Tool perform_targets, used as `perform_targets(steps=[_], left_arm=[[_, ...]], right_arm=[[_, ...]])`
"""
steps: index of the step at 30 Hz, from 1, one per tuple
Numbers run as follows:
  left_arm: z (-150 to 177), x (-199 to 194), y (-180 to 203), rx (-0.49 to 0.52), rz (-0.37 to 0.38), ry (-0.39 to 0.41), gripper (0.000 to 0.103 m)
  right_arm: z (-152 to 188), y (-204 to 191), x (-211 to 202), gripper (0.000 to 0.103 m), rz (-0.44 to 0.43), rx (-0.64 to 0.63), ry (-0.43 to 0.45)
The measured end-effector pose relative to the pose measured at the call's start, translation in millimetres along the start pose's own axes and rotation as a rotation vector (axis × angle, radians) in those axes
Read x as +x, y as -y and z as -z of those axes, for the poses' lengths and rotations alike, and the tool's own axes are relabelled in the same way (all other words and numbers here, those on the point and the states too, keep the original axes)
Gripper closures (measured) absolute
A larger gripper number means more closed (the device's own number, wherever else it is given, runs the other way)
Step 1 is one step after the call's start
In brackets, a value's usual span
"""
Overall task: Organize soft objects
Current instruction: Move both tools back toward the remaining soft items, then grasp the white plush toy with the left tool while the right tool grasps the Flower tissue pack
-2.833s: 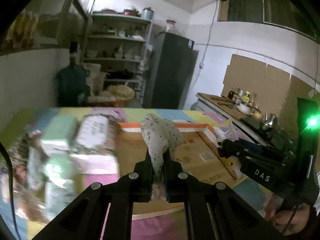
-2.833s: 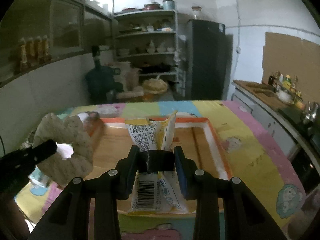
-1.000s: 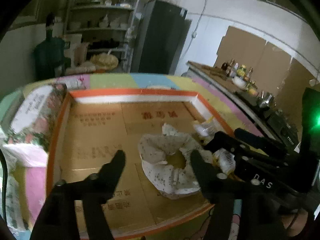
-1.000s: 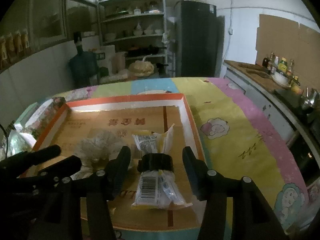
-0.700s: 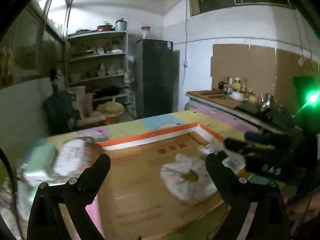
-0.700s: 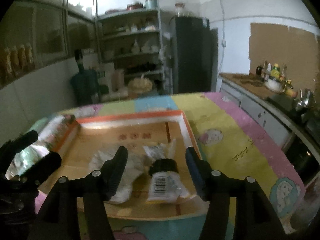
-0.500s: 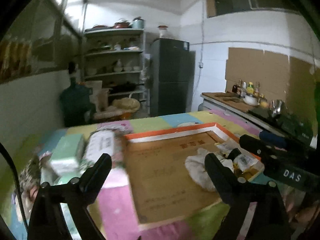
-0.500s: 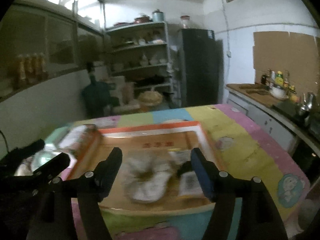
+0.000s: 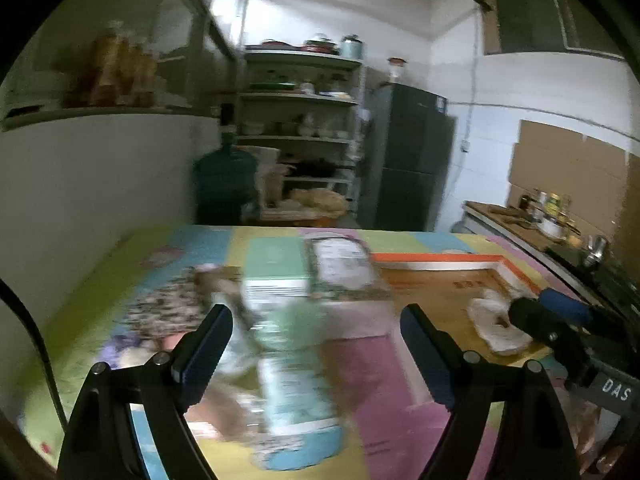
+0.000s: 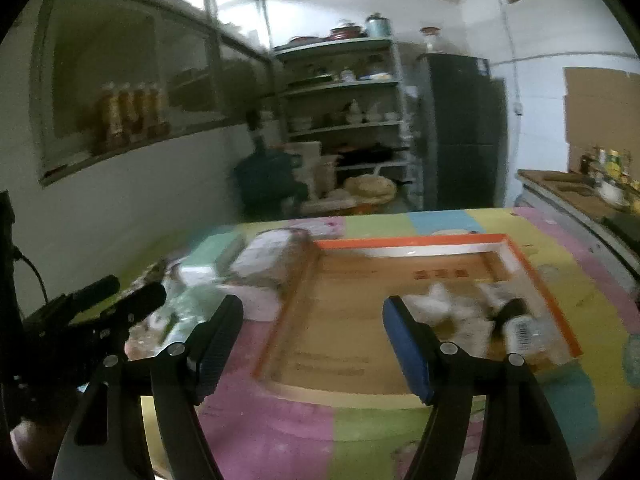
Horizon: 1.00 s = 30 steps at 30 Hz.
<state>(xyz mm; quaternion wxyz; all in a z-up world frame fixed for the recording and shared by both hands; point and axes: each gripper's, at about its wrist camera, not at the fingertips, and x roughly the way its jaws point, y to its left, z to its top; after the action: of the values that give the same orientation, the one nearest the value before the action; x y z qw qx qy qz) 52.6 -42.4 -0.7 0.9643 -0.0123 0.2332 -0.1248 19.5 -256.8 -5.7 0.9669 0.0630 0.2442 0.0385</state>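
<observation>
Left gripper (image 9: 316, 334) gaping wide, nothing in it, over blurred packs (image 9: 296, 336) left of the tray (image 10: 420, 243). Right gripper (image 10: 312, 330) also spread wide and empty, at the tray's near left corner. Scrunchie (image 10: 434, 304) and barcoded packet (image 10: 524, 328) lie inside the tray's right half. "DAS" reads on the right gripper's body.

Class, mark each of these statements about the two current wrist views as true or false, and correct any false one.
1. The left hand-held gripper is open and holds nothing. True.
2. The right hand-held gripper is shut on the snack packet. False: it is open, and the packet lies in the cardboard tray.
3. The white scrunchie lies inside the tray. True.
4. The tissue packs sit inside the tray. False: they lie on the mat beside it.
</observation>
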Motion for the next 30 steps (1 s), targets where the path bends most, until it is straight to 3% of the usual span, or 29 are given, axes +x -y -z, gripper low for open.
perform_targets(steps=[9, 16, 24, 30], left_arm=[[7, -21, -60, -0.052, -0.106, 0.031, 0.017], [19, -28, -94, -0.086, -0.136, 0.034, 0.017], [34, -27, -123, -0.109, -0.127, 0.017, 0.017], [44, -12, -132, -0.103, -0.077, -0.027, 0.017]], right_arm=[[6, -47, 21, 0.029, -0.077, -0.036, -0.039], [11, -70, 35, 0.029, -0.105, -0.066, -0.079], [27, -91, 61, 0.029, -0.132, -0.066, -0.155], [39, -102, 83, 0.029, -0.142, -0.061, -0.214]])
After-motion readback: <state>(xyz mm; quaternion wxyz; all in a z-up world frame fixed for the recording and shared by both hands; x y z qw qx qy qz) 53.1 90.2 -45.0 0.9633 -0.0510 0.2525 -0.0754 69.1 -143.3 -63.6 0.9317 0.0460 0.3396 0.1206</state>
